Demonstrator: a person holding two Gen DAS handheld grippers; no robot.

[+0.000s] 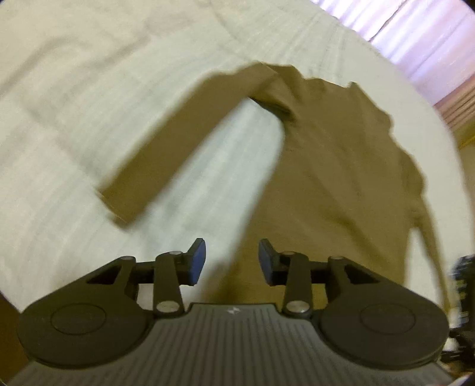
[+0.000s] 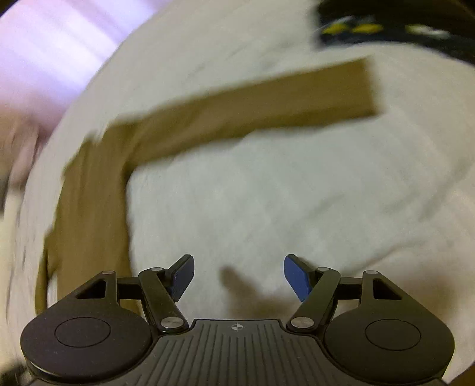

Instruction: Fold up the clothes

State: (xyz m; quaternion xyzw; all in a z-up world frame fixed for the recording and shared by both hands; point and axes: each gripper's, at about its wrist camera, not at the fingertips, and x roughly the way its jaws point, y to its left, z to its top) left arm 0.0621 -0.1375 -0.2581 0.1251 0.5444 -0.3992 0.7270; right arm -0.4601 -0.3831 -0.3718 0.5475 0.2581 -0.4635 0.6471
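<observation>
The left gripper is hovering low over the bed, its jaws standing apart with nothing between them. The olive long-sleeved shirt is lying flat on the white cover — its body is spreading from between the fingers toward 1 o'clock, and one sleeve is reaching out toward 10 o'clock.

The right gripper is also hanging above the bed, jaws spread wider and holding nothing. The shirt is sitting at its 9 to 10 o'clock, just beside the left finger, and its sleeve is stretching across toward 1 o'clock — both views are blurring. A dark garment is lying at 1 o'clock, well apart.
</observation>
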